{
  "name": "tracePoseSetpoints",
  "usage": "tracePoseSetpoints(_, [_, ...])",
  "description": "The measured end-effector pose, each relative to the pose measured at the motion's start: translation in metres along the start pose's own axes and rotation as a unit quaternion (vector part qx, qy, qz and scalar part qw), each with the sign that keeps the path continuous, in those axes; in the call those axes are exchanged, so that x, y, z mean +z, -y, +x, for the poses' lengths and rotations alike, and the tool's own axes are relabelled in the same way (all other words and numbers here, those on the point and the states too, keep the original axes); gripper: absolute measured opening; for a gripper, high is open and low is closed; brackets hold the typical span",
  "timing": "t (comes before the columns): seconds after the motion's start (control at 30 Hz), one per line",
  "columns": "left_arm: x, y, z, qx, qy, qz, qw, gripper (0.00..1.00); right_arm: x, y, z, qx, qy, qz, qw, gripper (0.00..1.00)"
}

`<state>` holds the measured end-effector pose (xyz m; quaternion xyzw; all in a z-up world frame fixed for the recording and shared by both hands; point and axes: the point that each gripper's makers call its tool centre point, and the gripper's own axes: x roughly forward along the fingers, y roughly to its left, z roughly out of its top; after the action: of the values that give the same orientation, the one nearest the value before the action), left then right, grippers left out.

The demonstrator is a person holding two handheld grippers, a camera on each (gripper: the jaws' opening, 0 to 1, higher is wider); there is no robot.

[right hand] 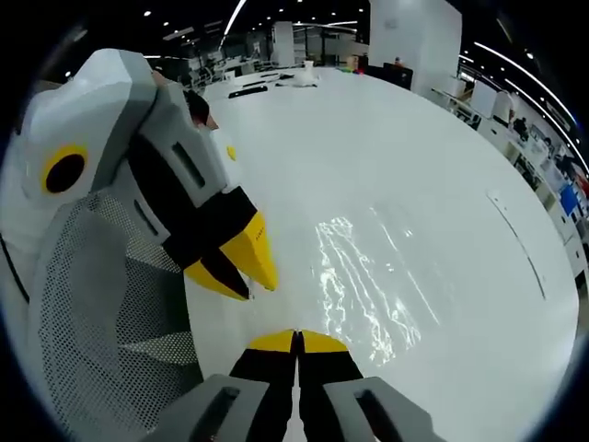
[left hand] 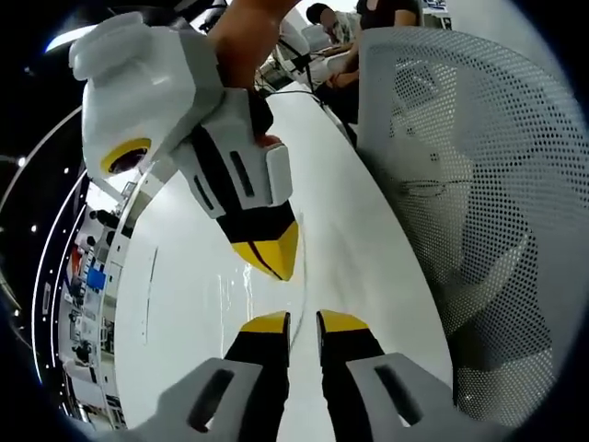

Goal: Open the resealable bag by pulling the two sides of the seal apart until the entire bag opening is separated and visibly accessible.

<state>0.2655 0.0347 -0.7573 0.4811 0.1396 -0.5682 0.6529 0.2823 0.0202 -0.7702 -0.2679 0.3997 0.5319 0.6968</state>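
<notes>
Clear, wrinkled bag point(right hand: 368, 295) lies flat on white table point(right hand: 442, 166), apparently pinched by closed right claw point(right hand: 296, 339).

Overhead ceiling lights point(right hand: 235, 14) flood the white table point(right hand: 433, 184) evenly, so shadows on it are faint and soft. Glare breaks into bright ripples across the clear resealable bag point(right hand: 368, 285), nearly washing out its outline in both views. Strong fisheye bending curves the table's edges and the mesh chair back point(left hand: 479, 212), and detail smears toward the periphery
</notes>
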Motion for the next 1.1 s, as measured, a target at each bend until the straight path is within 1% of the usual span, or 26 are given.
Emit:
tracePoseSetpoints(0.17, [-0.003, 0.001, 0.002, -0.003, -0.007, 0.0, 1.0, 0.01, 0.004, 0.002, -0.003, -0.006, 0.008, -0.004, 0.9999, 0.0])
tracePoseSetpoints(0.23, [-0.003, 0.001, 0.002, -0.003, -0.008, -0.002, 1.0, 0.0, 0.005, 0.003, -0.005, -0.008, 0.011, -0.004, 0.9999, 0.0])
tracePoseSetpoints(0.43, [-0.004, 0.0, 0.003, -0.004, -0.008, -0.01, 0.9999, 0.0, 0.008, 0.006, -0.007, -0.015, 0.018, -0.006, 0.9997, 0.0])
tracePoseSetpoints(0.67, [-0.003, 0.001, 0.003, -0.005, -0.006, -0.017, 0.9998, 0.0, 0.013, 0.014, -0.01, -0.037, 0.029, -0.006, 0.9989, 0.0])
tracePoseSetpoints(0.87, [-0.005, -0.001, 0.003, -0.008, -0.006, -0.027, 0.9996, 0.0, 0.02, 0.024, -0.013, -0.071, 0.044, -0.019, 0.9963, 0.0])
tracePoseSetpoints(0.93, [-0.006, -0.002, 0.004, -0.011, -0.007, -0.034, 0.9994, 0.0, 0.024, 0.027, -0.016, -0.079, 0.054, -0.018, 0.9953, 0.0])
tracePoseSetpoints(1.0, [-0.007, -0.002, 0.004, -0.012, -0.008, -0.032, 0.9994, 0.0, 0.028, 0.034, -0.02, -0.098, 0.065, -0.019, 0.9929, 0.0])
tracePoseSetpoints(1.1, [-0.006, -0.004, 0.004, -0.014, -0.01, -0.033, 0.9993, 0.0, 0.035, 0.039, -0.026, -0.114, 0.085, -0.018, 0.9897, 0.0])
